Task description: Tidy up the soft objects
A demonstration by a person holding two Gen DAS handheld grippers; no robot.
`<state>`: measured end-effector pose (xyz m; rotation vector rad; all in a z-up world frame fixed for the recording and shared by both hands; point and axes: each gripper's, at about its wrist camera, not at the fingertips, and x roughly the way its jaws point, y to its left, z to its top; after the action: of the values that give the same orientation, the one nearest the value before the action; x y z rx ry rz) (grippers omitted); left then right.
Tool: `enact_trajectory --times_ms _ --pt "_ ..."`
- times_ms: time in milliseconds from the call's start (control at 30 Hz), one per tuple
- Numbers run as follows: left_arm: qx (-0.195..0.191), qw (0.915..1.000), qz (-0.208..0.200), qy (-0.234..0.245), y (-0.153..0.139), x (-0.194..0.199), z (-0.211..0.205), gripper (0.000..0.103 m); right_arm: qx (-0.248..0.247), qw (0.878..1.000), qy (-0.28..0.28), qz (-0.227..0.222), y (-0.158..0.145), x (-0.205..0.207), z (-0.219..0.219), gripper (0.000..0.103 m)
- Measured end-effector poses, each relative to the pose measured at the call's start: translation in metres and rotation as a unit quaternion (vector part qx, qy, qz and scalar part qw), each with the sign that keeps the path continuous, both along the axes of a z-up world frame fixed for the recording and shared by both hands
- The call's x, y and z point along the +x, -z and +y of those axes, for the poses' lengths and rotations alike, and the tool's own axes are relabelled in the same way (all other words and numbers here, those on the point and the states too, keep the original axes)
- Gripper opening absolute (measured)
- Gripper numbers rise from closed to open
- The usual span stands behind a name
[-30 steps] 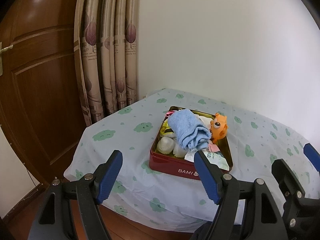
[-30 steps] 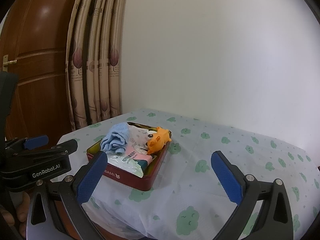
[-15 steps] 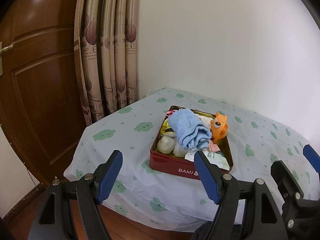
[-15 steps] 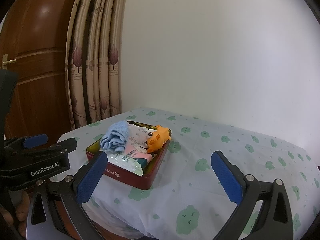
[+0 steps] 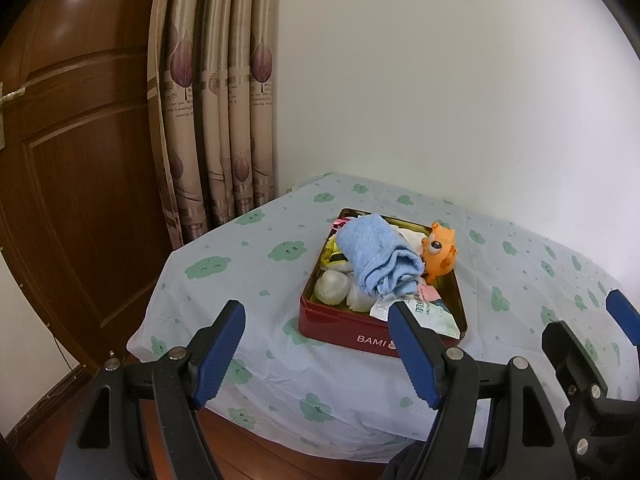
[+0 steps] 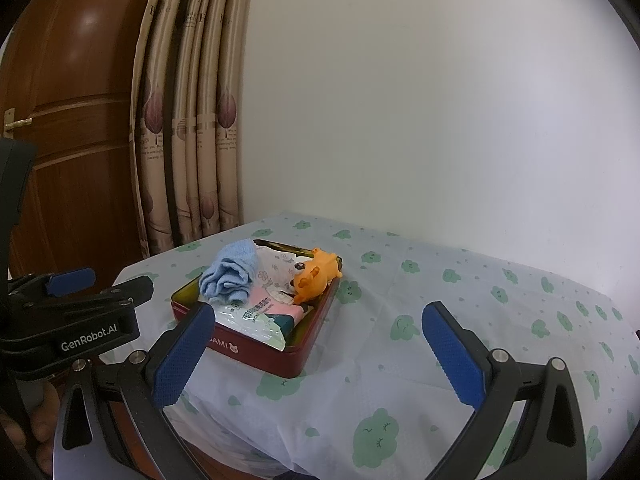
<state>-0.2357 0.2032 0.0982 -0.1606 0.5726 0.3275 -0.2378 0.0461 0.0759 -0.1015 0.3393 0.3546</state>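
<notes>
A red tin [image 5: 340, 326] [image 6: 256, 356] marked BAMI sits on the table, holding a rolled blue towel [image 5: 378, 258] [image 6: 232, 272], an orange squishy toy [image 5: 440, 252] [image 6: 316, 276], wet-wipe packs [image 5: 424, 312] [image 6: 260, 312] and a pale round object [image 5: 331, 287]. My left gripper [image 5: 320, 354] hangs open before the table's front edge, short of the tin, nothing between its fingers. My right gripper [image 6: 316, 354] is open too, low over the table just right of the tin. The left gripper's body [image 6: 72, 320] shows at the left of the right wrist view.
The table carries a pale blue cloth [image 5: 248, 256] [image 6: 480, 292] with green cloud prints. A brown wooden door [image 5: 72, 184] and beige curtains [image 5: 216, 120] stand to the left, a white wall [image 5: 440, 80] behind. A hand [image 6: 40, 420] holds the left gripper.
The right wrist view has drifted slightly, the tin sitting a touch higher and further left in it. The left gripper and the objects in the tin look unchanged.
</notes>
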Motion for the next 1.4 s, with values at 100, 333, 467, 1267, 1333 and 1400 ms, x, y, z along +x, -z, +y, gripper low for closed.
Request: enact_trajectory --times_ms 100,333,467,1267,1333,1400 --pt "0.001 1.0000 0.000 0.000 0.0000 -0.0004 -0.0002 0.076 -0.001 1.000 0.001 0.000 -0.0002 0.0001 0.0005 0.103" --pt "0.003 1.0000 0.001 -0.001 0.0003 0.0022 -0.0008 0.076 0.000 1.000 0.000 0.001 0.0008 -0.0003 0.0000 0.103" --pt "0.003 1.0000 0.001 -0.001 0.0003 0.0019 -0.0008 0.076 -0.001 1.000 0.000 0.001 0.0006 -0.0001 -0.0001 0.103" --pt "0.003 1.0000 0.004 0.001 0.0016 0.0027 -0.0006 0.076 -0.001 1.000 -0.001 0.003 0.0002 0.0012 -0.0006 0.103" --pt "0.002 1.0000 0.003 0.001 0.0015 0.0028 -0.0006 0.076 -0.001 1.000 -0.001 0.002 0.0007 0.0001 -0.0010 0.103" --pt "0.002 1.0000 0.003 0.002 0.0017 0.0028 -0.0005 0.076 -0.001 1.000 -0.002 0.003 0.0008 0.0002 -0.0011 0.103"
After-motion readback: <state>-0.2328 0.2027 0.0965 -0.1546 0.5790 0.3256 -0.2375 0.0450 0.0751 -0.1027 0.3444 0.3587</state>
